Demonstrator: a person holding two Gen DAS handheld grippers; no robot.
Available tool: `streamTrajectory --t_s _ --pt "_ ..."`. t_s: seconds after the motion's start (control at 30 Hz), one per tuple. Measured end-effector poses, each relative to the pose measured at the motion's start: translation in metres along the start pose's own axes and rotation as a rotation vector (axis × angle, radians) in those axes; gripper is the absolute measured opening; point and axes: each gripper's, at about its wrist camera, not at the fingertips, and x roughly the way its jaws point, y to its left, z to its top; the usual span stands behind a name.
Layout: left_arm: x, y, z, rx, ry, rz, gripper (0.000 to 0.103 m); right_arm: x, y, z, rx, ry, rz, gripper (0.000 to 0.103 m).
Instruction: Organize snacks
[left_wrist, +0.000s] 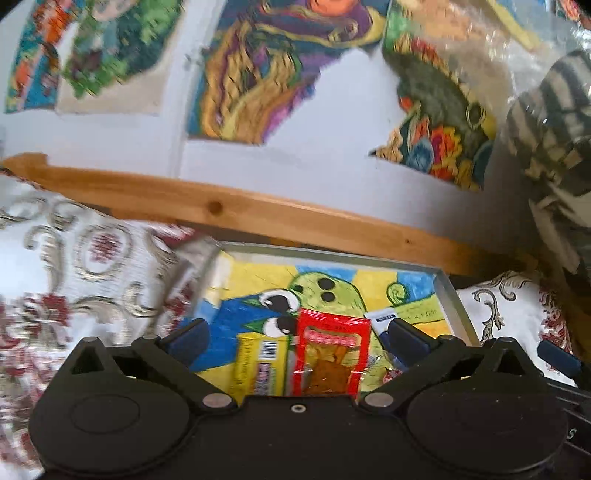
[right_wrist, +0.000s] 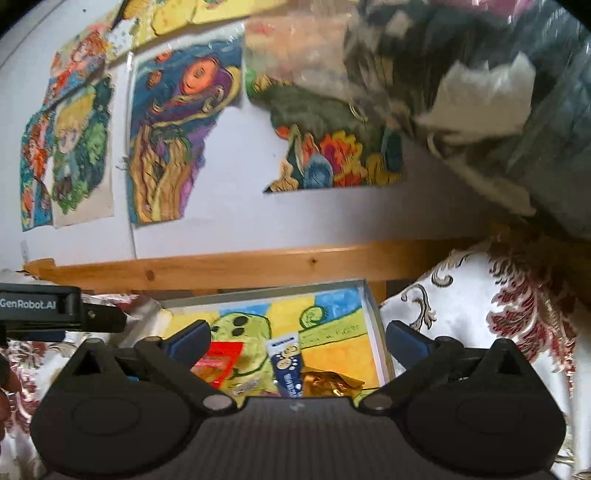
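Left wrist view is showing the left gripper (left_wrist: 297, 338) hanging with its jaws spread wide and nothing between them, just above a shallow tray (left_wrist: 456, 295) lined with a bright cartoon drawing. Directly beyond the jaws a red snack packet (left_wrist: 330, 354) is lying beside a yellow snack packet (left_wrist: 258, 360), with a blue-and-white sachet (left_wrist: 382, 319) poking out near the right finger. Right wrist view is showing the right gripper (right_wrist: 297, 339) likewise standing open and empty over the same tray, where a gold foil wrapper (right_wrist: 328, 382) is sitting next to the sachet. Several snacks are already lying in the tray, loosely rather than in rows, so sorting seems partly done; whether more are waiting outside I cannot tell. Patterned cushions (left_wrist: 85, 266) are flanking the tray, under a wooden rail (left_wrist: 236, 210)
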Motion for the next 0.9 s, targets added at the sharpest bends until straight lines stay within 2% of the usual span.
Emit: streamTrajectory --t_s 0.23,0.5,0.63,0.77,0.9 --pt "-0.067 0.012 -0.009 0.016 -0.069 0.049 0.102 -0.041 0.015 0.002 -0.042 0.004 0.011 0.103" --pt "-0.118 0.032 -0.038 0.037 -0.057 0.078 0.102 -0.090 0.039 -0.011 -0.049 0.040 0.018 0.103" --pt "-0.136 0.042 -0.052 0.043 -0.045 0.088 0.102 -0.108 0.052 -0.022 -0.064 0.082 0.004 0.103" --pt "-0.152 0.051 -0.069 0.053 -0.027 0.092 0.102 -0.121 0.063 -0.033 -0.032 0.181 -0.045 0.103" --pt "-0.162 0.059 -0.088 0.065 0.007 0.098 0.102 -0.132 0.070 -0.045 -0.018 0.248 -0.051 0.103"
